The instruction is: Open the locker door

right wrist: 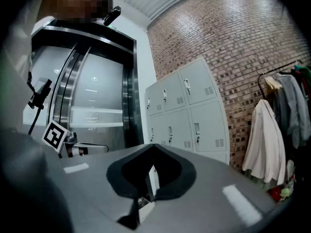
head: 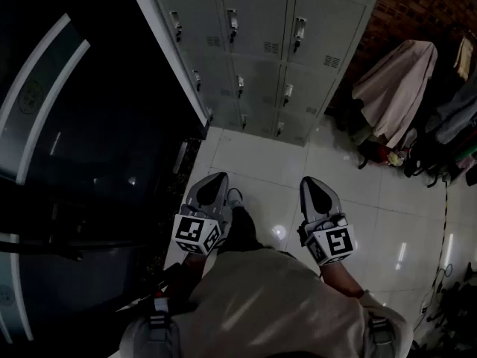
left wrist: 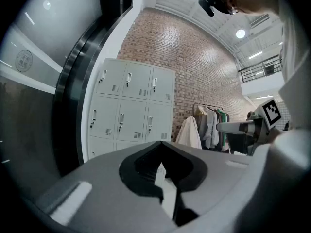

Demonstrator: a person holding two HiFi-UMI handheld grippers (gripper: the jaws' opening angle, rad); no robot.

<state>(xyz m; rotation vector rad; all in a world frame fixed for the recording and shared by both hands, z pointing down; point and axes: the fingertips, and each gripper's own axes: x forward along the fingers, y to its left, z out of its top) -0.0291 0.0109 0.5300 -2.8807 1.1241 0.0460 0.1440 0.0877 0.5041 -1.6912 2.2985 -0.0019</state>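
Observation:
A grey bank of lockers stands against the brick wall ahead, three columns wide, every door closed, each with a small latch handle. The lockers also appear in the left gripper view and in the right gripper view. Both grippers are held low in front of the person, well short of the lockers. My left gripper points at them; its tips meet, with nothing between. My right gripper is beside it, jaws together and empty.
A dark curved glass entrance fills the left side, right next to the lockers. A clothes rack with a pale coat and other garments stands at the right. Glossy white floor tiles lie between me and the lockers.

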